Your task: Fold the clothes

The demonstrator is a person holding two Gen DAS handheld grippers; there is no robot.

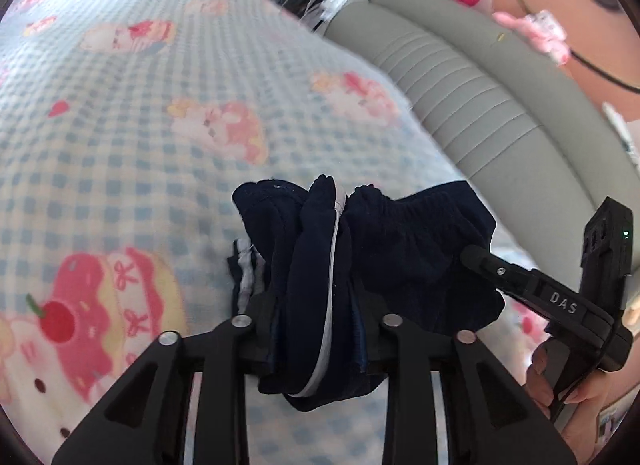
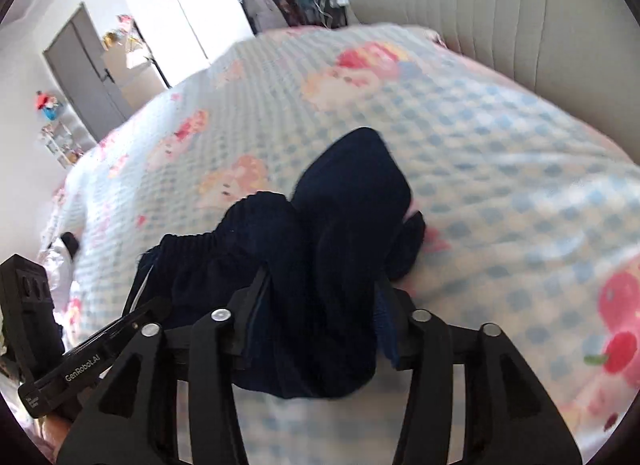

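Left wrist view: the bed (image 1: 120, 113) fills most of what I see, covered in a blue-checked sheet printed with pink cartoon figures, and a grey padded headboard (image 1: 460, 97) curves along its far right side. Over the sheet I hold dark navy shorts (image 1: 360, 257), bunched, with an elastic waistband and a white stripe running down the fabric. My left gripper (image 1: 316, 329) is clamped on a thick wad of the shorts, cloth packed between its fingers. My right gripper (image 1: 480, 259) comes in from the right in this view, its tip pressed into the waistband. Right wrist view shows the same bed (image 2: 500, 169) and headboard (image 2: 500, 5), with the shorts (image 2: 340, 225) lifted off the sheet; my right gripper (image 2: 320, 313) is closed on a fold of them. A grey door (image 2: 88, 69) stands beyond the bed.
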